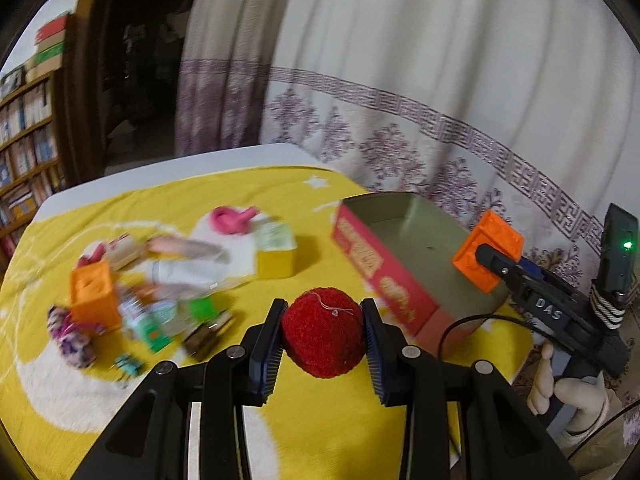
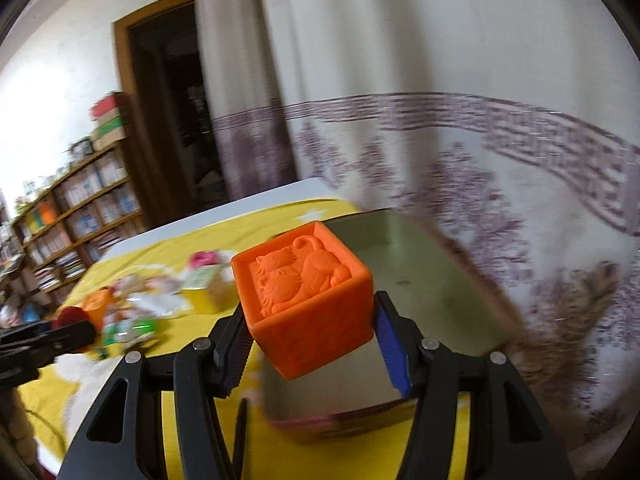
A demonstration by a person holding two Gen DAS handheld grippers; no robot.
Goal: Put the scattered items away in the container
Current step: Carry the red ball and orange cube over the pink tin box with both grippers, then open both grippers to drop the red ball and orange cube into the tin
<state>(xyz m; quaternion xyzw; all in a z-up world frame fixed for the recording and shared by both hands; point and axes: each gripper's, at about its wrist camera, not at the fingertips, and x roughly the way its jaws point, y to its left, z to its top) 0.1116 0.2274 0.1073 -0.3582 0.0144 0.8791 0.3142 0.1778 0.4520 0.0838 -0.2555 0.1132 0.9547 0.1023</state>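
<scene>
At the far left of the left wrist view, a bookshelf [image 1: 28,148] stood against the wall beside a dark doorway [image 1: 136,64]. Below it, a yellow cloth [image 1: 168,200] with white shapes covered the counter [image 1: 168,162]. On the cloth's left part lay a blurred heap of scattered items: a purple patterned pouch [image 1: 72,340], a second orange cube [image 1: 94,296], small bottles and boxes too smeared to identify, a pink toy [image 1: 234,220], and a yellow box [image 1: 276,258] with a pale green top.

Toward the middle, the left gripper [image 1: 322,330] pinched a fuzzy red ball [image 1: 322,330] between its two pads, one pad pressed on each side, with the ball held above the cloth just left of the container.

Further right sat the container [image 1: 400,300], an open box with a red printed side wall and a greenish inside; nothing could be seen lying in it apart from a small dark speck. Above its right end, the right gripper [image 1: 486,258] clamped an orange cube [image 1: 488,256]; a person's pale gloved hand [image 1: 568,396] gripped its handle at the far right. A patterned curtain [image 1: 440,80] hung behind.

In the right wrist view, the orange cube [image 2: 306,300], embossed with cats, sat squeezed in the right gripper [image 2: 308,328], tilted, over the near edge of the container [image 2: 420,280]. The left gripper [image 2: 76,330] and red ball [image 2: 70,316] showed at the left edge.
</scene>
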